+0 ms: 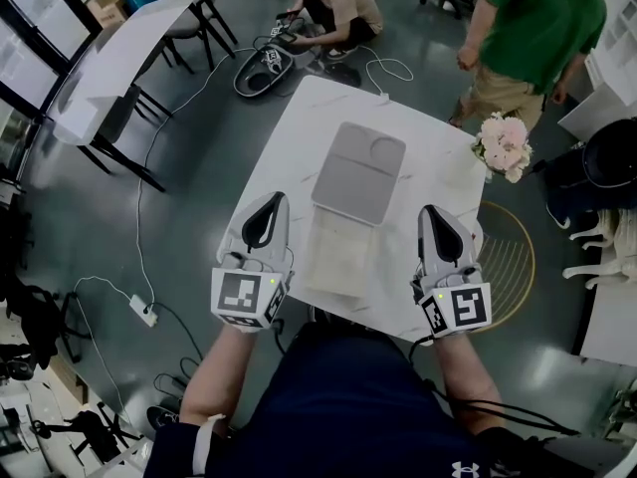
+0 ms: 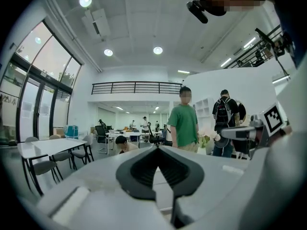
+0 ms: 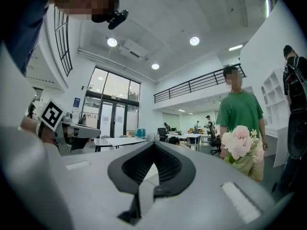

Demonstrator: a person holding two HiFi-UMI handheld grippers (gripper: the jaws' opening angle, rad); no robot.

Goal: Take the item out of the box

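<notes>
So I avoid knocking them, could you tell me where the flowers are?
Head view: the flowers stand at the table's right edge, beyond the right gripper, beside the person in green.

A bunch of pink flowers (image 1: 504, 145) stands at the square white table's (image 1: 299, 118) right corner. Beyond it, a person in a green shirt (image 1: 537, 28) stands, and another person (image 1: 333, 8) crouches on the grey floor (image 1: 199, 167) beside cables (image 1: 383, 65).

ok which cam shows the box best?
Head view: the grey box lies in full view from above on the white table. Both gripper views look out across the room, over the tabletop, and the box can't be made out in either.
</notes>
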